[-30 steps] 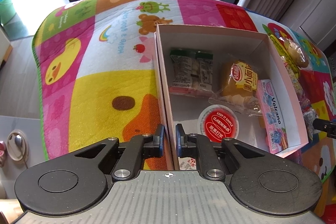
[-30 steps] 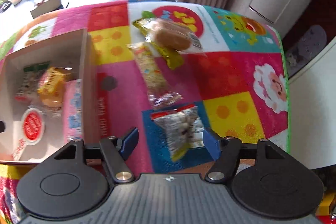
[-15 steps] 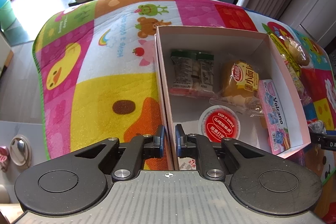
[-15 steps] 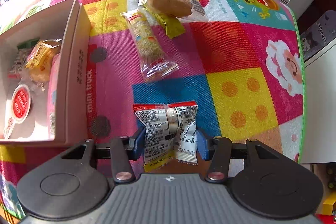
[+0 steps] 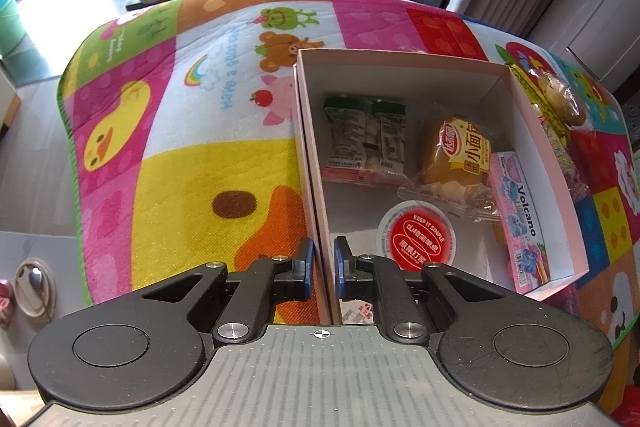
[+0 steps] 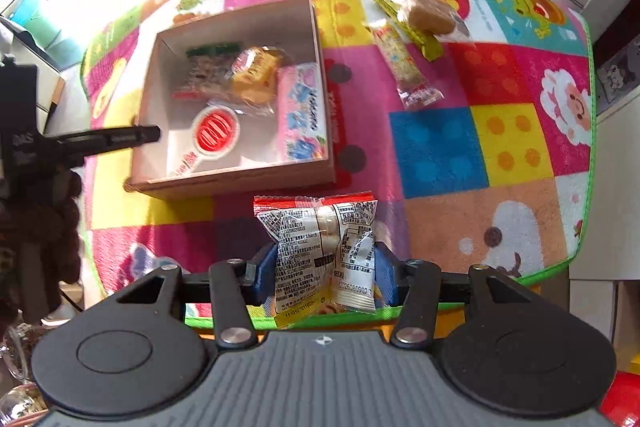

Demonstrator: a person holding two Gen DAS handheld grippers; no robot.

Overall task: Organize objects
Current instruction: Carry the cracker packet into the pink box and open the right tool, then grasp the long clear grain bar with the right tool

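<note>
Two tongs at work: left tongs [image 5: 321, 269] pinched nearly closed on the box [image 5: 310, 163] wall near the counter's middle, right tongs [image 6: 325, 277] clamped across a light, crinkly, probably slippery snack packet [image 6: 320, 247], held off the near edge, best gripped mid-body.

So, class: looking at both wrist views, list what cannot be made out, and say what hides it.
- Lower end of the silver-and-red snack packet, right wrist view: covered by the right gripper.
- Near wall of the white cardboard box, left wrist view: hidden behind the left gripper clamping it.
- Small print on the round red-lidded cup: too small.
- Bun in clear wrap: blurred.
</note>
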